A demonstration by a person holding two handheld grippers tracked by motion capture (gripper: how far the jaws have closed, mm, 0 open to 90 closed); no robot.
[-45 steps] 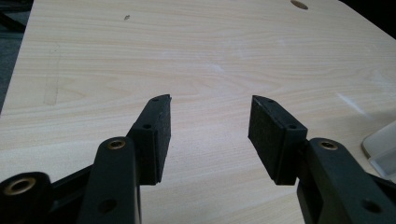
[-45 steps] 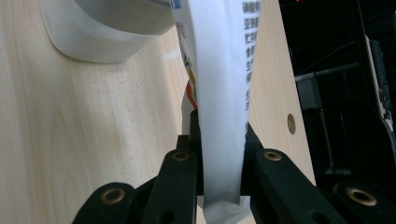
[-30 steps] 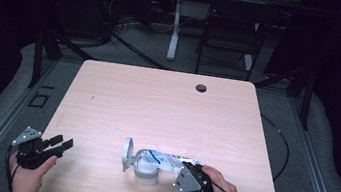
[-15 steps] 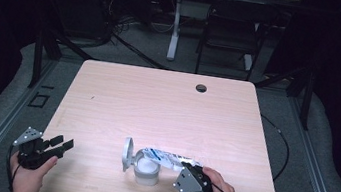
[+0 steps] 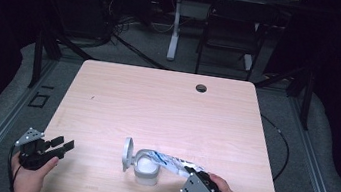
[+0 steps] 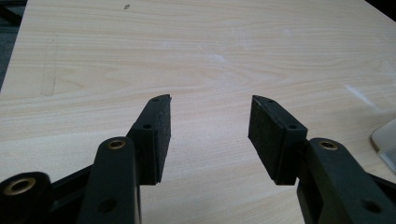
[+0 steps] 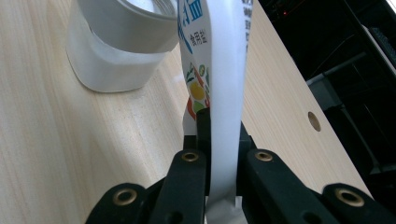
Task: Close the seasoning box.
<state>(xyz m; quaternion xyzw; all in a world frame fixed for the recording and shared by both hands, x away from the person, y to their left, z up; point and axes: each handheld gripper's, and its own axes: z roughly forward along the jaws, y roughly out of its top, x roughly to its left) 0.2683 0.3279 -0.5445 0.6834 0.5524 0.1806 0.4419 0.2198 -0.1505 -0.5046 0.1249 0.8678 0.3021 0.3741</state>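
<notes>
A white round container [image 5: 145, 171] stands near the table's front edge, its hinged lid [image 5: 126, 153] flipped up on the left. A white pouch with blue print [image 5: 168, 161] lies slanted over the container's mouth. My right gripper [image 5: 188, 173] is shut on the pouch's lower end. In the right gripper view the pouch [image 7: 223, 88] rises from between the jaws of my right gripper [image 7: 223, 140] and leans over the container [image 7: 116, 51]. My left gripper [image 5: 61, 145] is at the front left corner, open, with nothing between its fingers. In the left gripper view it [image 6: 210, 128] is over bare wood.
The light wooden table [image 5: 166, 110] has a round cable hole [image 5: 201, 88] at the back. A pale edge [image 6: 385, 140] shows at the right of the left gripper view. A chair [image 5: 230, 33] and a stand are on the floor behind the table.
</notes>
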